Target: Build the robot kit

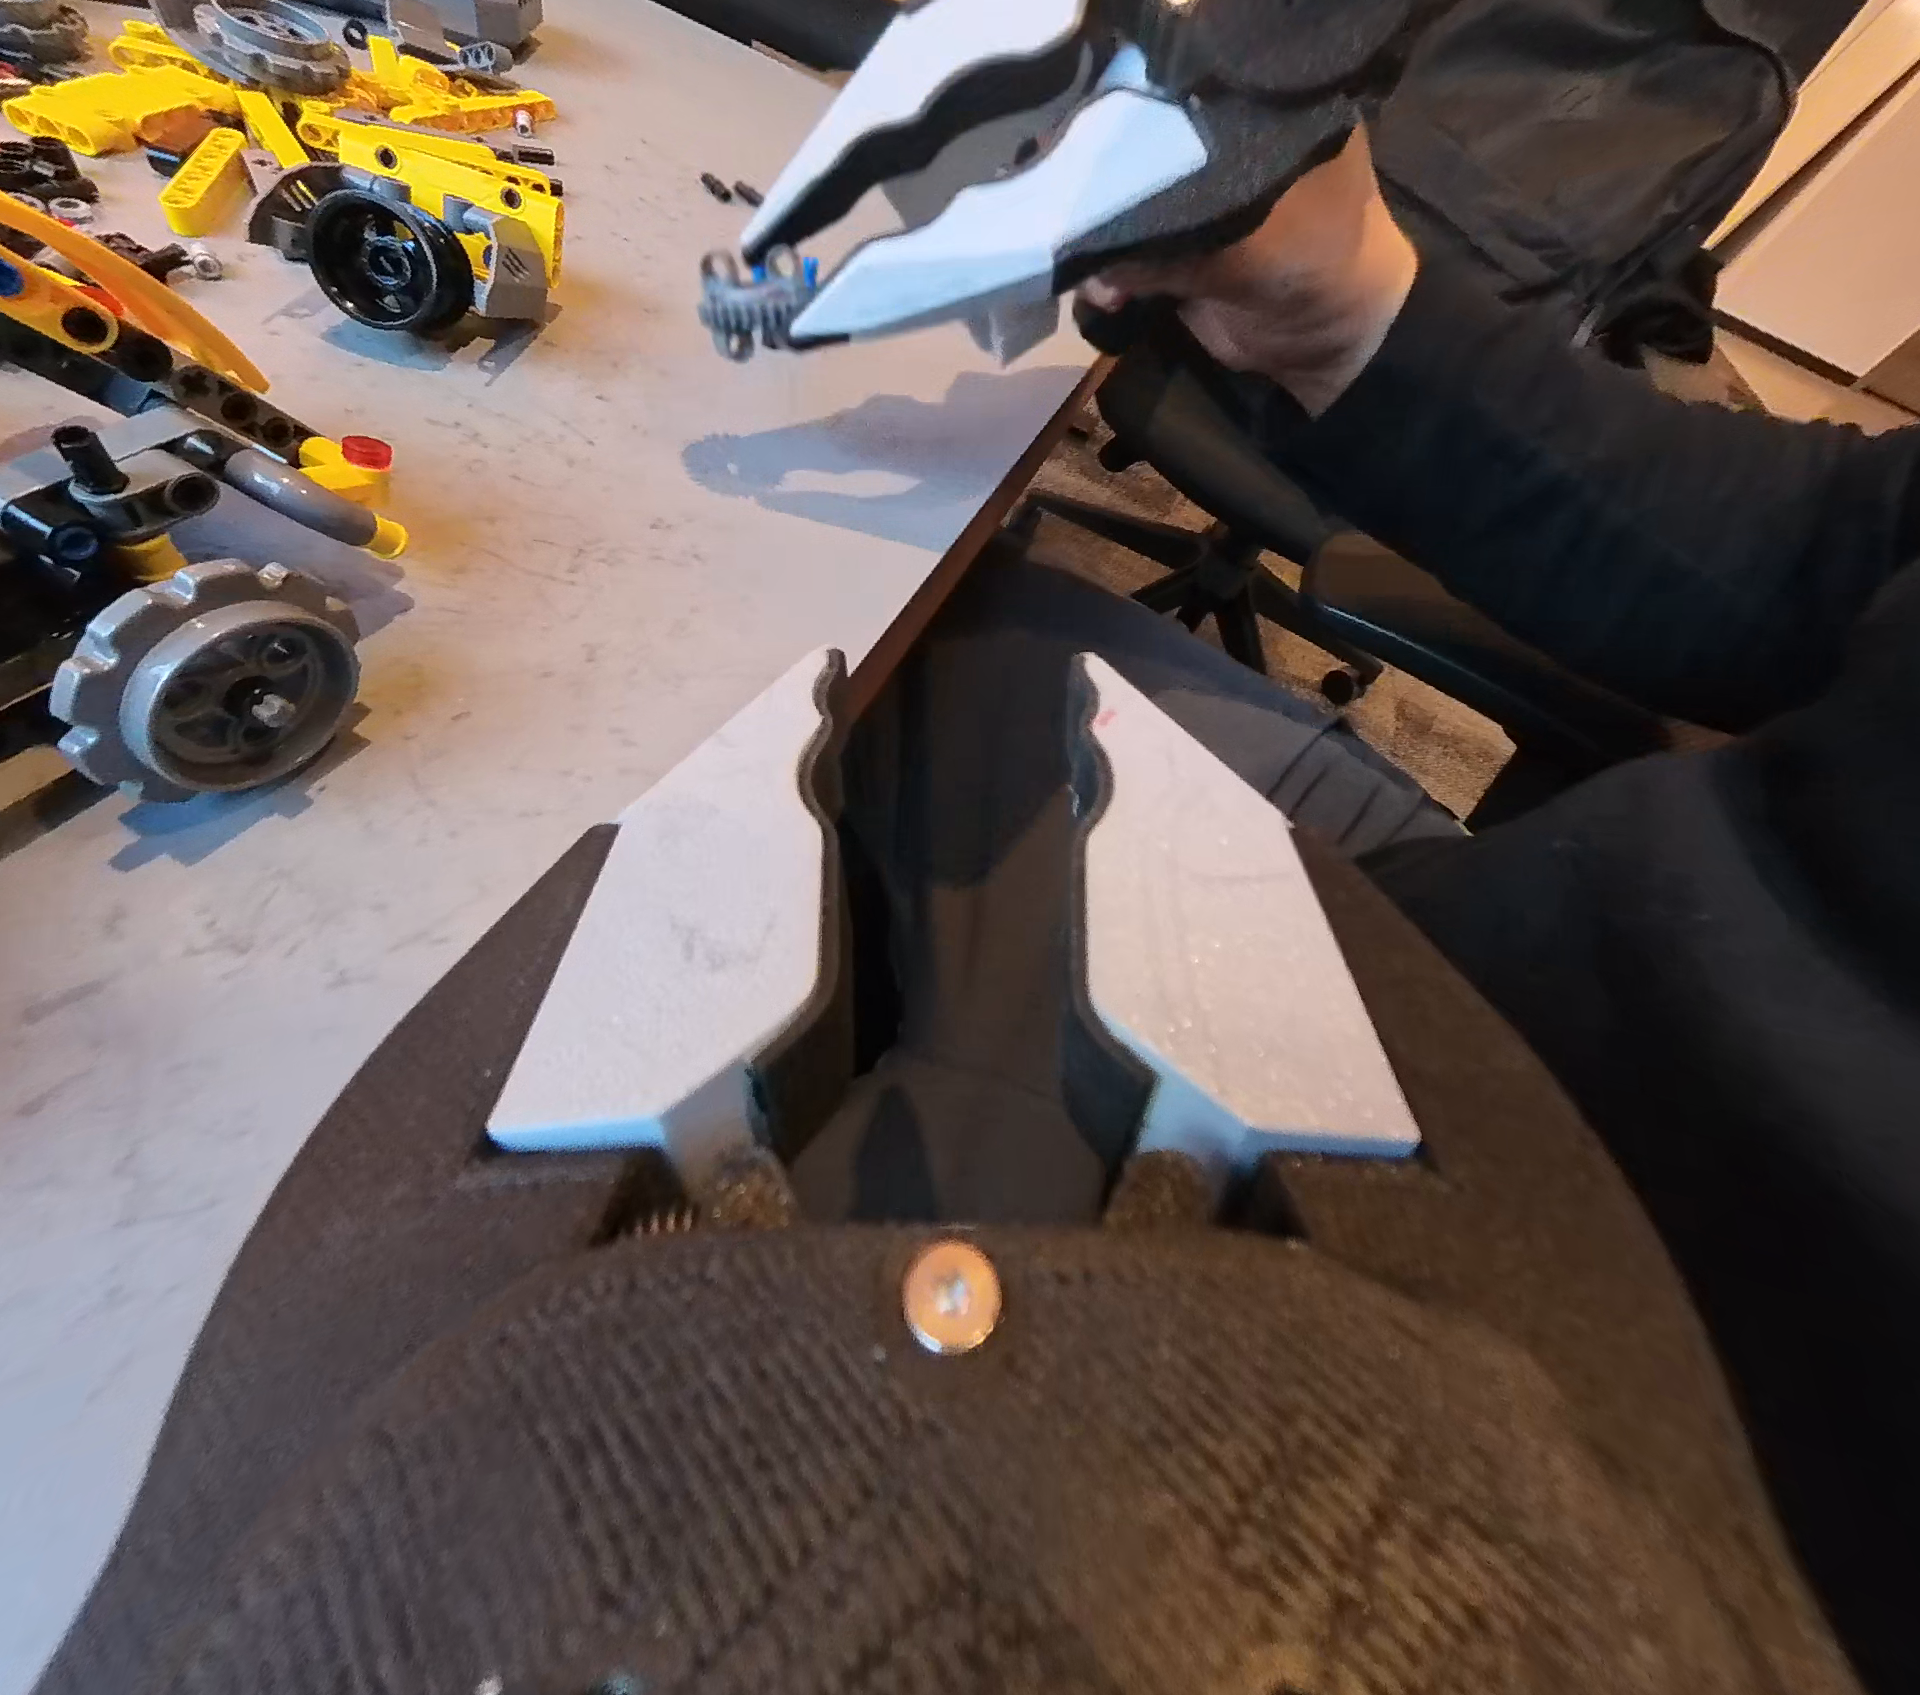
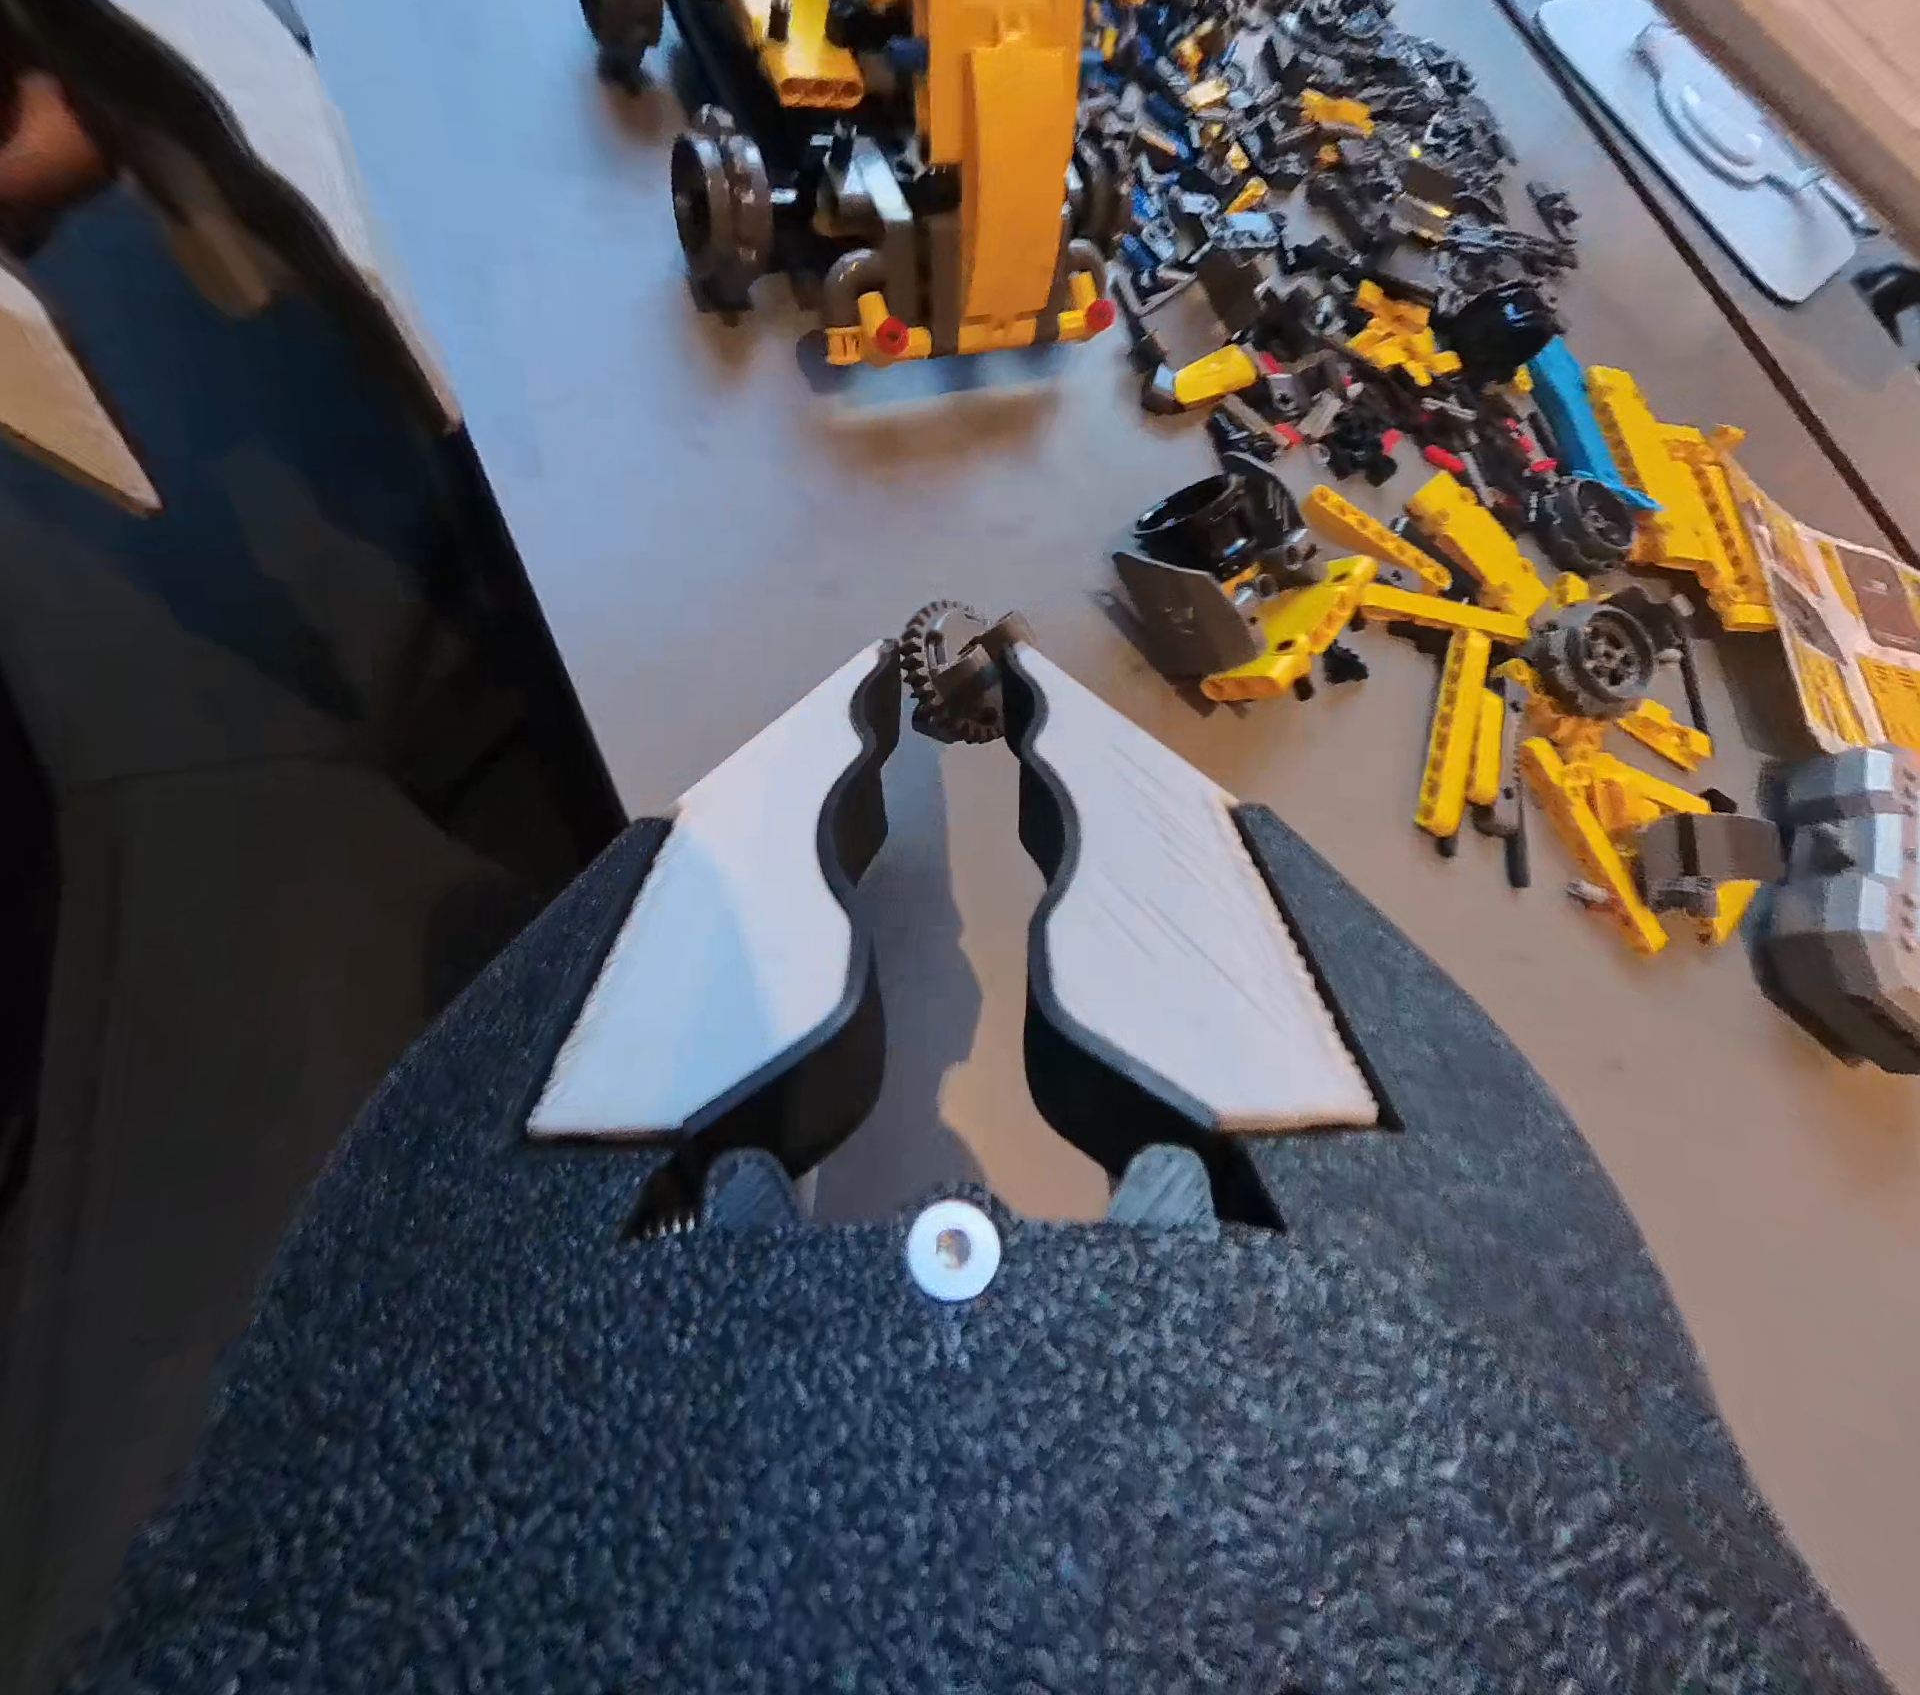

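My right gripper [image 2: 948, 658] is shut on a small dark grey gear piece [image 2: 951, 677] at its fingertips and holds it above the grey table [image 2: 665, 440]. It also shows in the left wrist view [image 1: 781, 286], with the gear piece [image 1: 750, 300] and a bit of blue between its tips. My left gripper [image 1: 956, 671] is open and empty, hanging over the table's edge [image 1: 966, 554] with dark clothing and floor behind its jaws. A half-built yellow and black toy vehicle [image 2: 914, 128] stands on the table beyond the right gripper.
A pile of loose yellow, black and grey building pieces [image 2: 1455, 419] spreads right of the vehicle. A grey block unit [image 2: 1849, 897] and a printed booklet [image 2: 1849, 617] lie at the right. A grey toothed wheel [image 1: 218, 679] and a black wheel [image 1: 384, 258] sit left. An office chair [image 1: 1558, 118] stands beyond the edge. My right fingertips sit around 11 centimetres from my left ones. The black wheel [image 1: 384, 258] is about 9 centimetres from my right fingertips and 15 centimetres from my left. The right camera catches it too, in the right wrist view [image 2: 1189, 519].
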Motion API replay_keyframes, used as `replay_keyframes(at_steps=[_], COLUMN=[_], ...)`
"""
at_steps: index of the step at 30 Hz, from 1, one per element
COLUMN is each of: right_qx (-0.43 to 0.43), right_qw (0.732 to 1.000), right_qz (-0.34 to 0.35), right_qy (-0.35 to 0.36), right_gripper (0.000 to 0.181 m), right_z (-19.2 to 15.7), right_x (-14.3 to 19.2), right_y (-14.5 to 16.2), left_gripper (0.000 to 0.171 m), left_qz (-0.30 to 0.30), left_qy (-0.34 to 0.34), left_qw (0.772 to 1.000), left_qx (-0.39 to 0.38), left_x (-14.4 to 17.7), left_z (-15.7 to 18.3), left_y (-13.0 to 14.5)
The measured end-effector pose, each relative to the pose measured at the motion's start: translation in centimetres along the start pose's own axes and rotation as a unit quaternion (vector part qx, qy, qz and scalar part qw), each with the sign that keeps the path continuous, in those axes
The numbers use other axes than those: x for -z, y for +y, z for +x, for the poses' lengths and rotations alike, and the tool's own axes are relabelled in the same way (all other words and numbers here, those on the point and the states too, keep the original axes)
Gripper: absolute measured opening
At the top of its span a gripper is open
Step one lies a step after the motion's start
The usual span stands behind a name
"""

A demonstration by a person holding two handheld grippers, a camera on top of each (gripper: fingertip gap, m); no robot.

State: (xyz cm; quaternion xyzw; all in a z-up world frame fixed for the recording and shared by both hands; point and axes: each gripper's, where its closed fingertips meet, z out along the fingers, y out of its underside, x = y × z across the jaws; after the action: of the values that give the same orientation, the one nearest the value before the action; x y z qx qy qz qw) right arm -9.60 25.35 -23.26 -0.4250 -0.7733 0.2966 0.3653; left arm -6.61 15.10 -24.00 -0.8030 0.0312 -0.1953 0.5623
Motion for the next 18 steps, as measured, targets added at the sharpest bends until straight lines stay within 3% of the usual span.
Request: replay_keyframes(at_steps=[12,18], right_qx=[-0.007,-0.049], right_qw=[0.999,0.999], right_qz=[-0.042,-0.002], right_qy=[-0.014,-0.019], right_gripper=[0.022,0.037], right_z=[-1.4,-0.3], right_x=[-2.8,-0.2], right_y=[1.9,1.2], left_gripper=[0.04,0.039], left_qz=[-0.001,0.014], left_qy=[-0.009,-0.017], left_qw=[1.0,1.0], left_qx=[0.002,0.009], left_x=[0.3,0.9], left_z=[-0.3,-0.8], left_y=[0.2,-0.3])
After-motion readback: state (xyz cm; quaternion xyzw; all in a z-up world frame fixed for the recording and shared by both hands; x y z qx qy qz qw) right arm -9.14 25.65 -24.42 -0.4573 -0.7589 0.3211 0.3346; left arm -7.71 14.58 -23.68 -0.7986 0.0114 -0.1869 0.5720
